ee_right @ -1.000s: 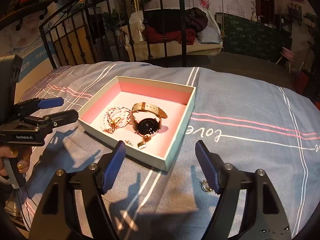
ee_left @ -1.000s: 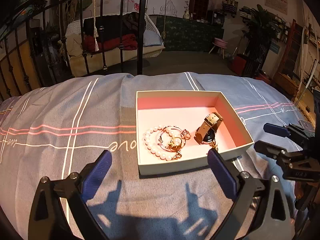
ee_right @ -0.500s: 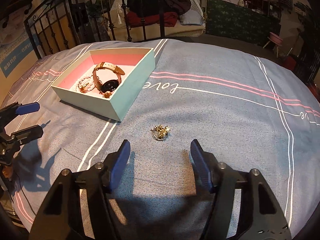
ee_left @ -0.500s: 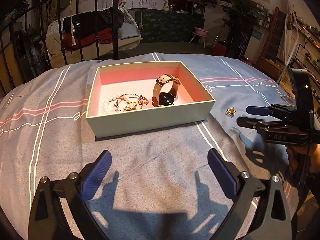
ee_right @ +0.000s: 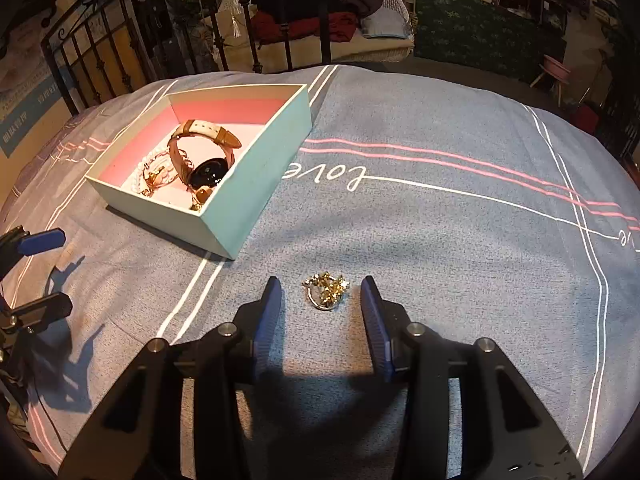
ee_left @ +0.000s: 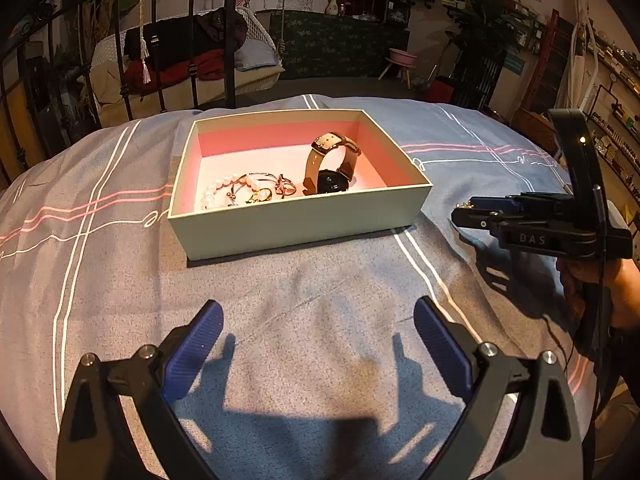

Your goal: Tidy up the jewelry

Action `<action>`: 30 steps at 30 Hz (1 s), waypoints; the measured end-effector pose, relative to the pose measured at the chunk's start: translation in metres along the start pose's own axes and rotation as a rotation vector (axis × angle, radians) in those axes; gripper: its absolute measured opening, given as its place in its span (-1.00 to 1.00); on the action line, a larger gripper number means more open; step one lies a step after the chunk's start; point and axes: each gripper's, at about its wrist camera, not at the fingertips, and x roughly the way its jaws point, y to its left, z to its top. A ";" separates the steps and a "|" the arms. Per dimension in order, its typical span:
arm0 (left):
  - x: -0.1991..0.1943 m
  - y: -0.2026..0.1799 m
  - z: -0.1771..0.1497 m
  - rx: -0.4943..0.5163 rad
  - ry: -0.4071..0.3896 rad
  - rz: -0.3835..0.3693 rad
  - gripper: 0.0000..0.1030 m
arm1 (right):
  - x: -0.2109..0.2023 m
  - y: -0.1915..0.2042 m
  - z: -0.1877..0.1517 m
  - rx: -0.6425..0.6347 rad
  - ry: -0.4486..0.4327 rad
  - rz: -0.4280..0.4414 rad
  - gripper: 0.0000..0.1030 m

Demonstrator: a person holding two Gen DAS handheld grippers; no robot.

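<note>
The right gripper (ee_right: 321,300), its jaws just closing but not yet touching, straddles the gold ring (ee_right: 326,291) near the box (ee_right: 256,184), while the left gripper (ee_left: 318,336) hangs released before it.

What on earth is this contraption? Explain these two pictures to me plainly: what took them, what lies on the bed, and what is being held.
No robot: a person holds a two-finger gripper in each hand, each with a camera looking along its fingers. The left gripper stands open over bare bedspread. The right gripper has just been closing around a small gold ring lying on the cloth, pads not yet touching it. The open box holds a watch and a pearl bracelet. Nothing is held yet.
</note>
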 end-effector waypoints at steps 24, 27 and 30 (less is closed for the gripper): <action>0.029 -0.070 0.021 0.144 0.027 -0.157 0.24 | -0.022 -0.023 -0.001 0.115 -0.056 0.079 -0.63; 0.042 -0.093 0.030 0.175 0.047 -0.187 0.22 | -0.032 -0.037 -0.005 0.186 -0.056 0.144 -0.63; 0.048 -0.108 0.034 0.191 0.052 -0.202 0.22 | -0.033 -0.048 -0.011 0.239 -0.033 0.211 -0.63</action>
